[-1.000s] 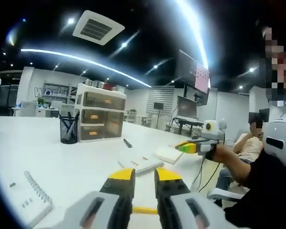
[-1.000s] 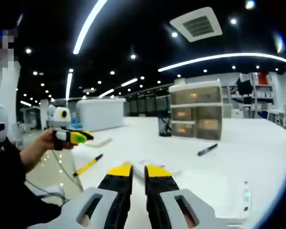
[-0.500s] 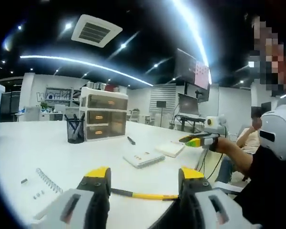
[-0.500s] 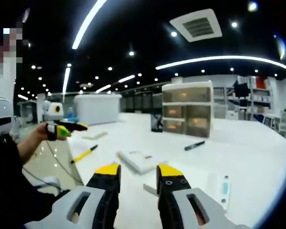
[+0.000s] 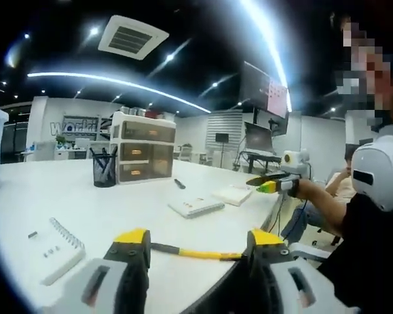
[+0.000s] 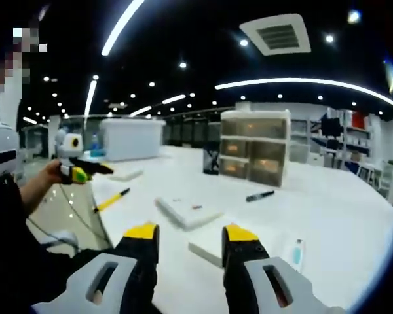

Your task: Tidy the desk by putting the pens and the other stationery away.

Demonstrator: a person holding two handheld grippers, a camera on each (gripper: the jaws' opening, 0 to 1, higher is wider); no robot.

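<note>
The desk (image 5: 85, 209) is a smooth, glossy white slab. In the left gripper view the left gripper (image 5: 198, 237) rises from six o'clock on grey moulded arms tipped with yellow-and-black pads; its jaws stand wide apart and grip nothing. Between the tips, on the desk edge, lies a slim yellow pen with a black end (image 5: 193, 252), its long axis running roughly nine to three o'clock, black end toward nine. At eight o'clock rests a white spiral-bound notebook (image 5: 59, 245) with a wire coil along one side. A flat white notepad (image 5: 195, 207) sits near centre, a thicker white pad (image 5: 234, 194) beyond it at two o'clock. A black marker (image 5: 179, 184) lies past them, pointing toward the translucent three-drawer plastic organiser (image 5: 142, 155). Just beside the organiser at ten o'clock stands a black mesh pen cup (image 5: 105, 170).

In the right gripper view the right gripper (image 6: 190, 233) is likewise spread open and empty. The black marker (image 6: 259, 195) lies at two o'clock, the yellow pen (image 6: 111, 200) at nine, slanting up toward one o'clock.

Against the frames a second ago, both pairs of jaws have gone from nearly closed to wide, and the right pair has spread a little further in the last half second.
</note>
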